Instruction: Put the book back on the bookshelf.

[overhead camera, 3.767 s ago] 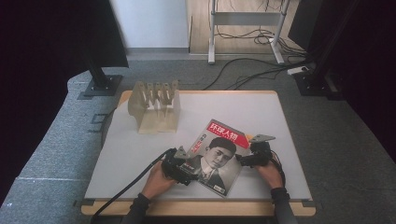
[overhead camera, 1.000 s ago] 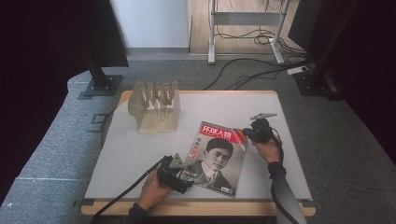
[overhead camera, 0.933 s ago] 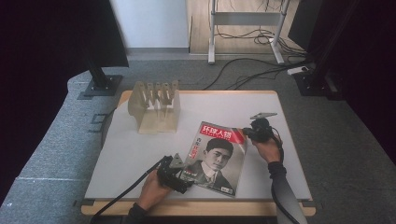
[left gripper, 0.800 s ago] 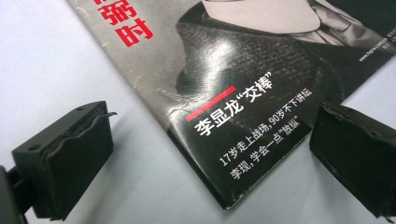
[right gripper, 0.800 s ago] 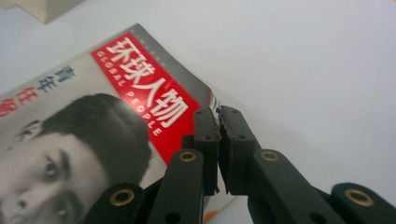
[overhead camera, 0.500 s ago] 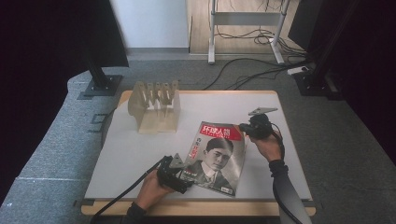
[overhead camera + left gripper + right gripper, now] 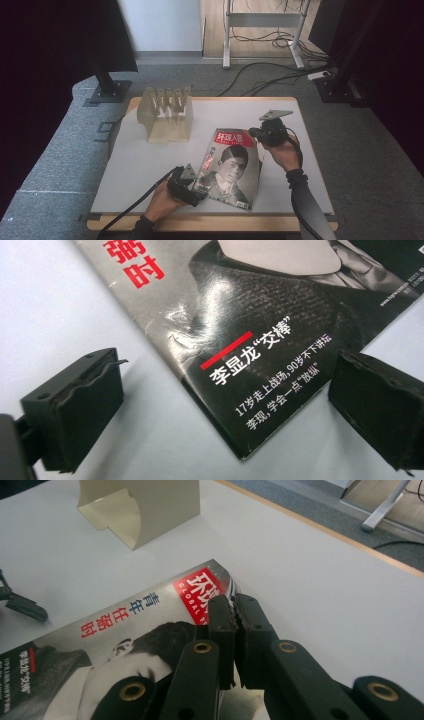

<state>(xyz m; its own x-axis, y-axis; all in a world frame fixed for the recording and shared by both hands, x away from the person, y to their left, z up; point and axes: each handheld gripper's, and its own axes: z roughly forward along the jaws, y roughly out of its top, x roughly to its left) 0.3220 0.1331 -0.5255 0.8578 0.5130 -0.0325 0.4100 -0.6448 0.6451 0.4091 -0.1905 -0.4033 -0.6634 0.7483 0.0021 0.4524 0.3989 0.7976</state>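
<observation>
A magazine with a portrait cover and a red title block lies on the white table, tilted to the right. My right gripper is shut on its top right corner, and the right gripper view shows the jaws pinched tight on the magazine's edge, a little above the table. My left gripper sits at the lower left corner. In the left gripper view it stands open, one jaw on each side of the magazine's corner, not touching it.
A pale wooden rack with upright slots stands at the table's back left, also seen in the right gripper view. The table's wooden front edge runs below the hands. Cables and stand legs lie on the floor behind.
My right gripper has risen at the magazine's top right corner, taking that corner up with it. The left gripper has stayed at the lower left corner.
</observation>
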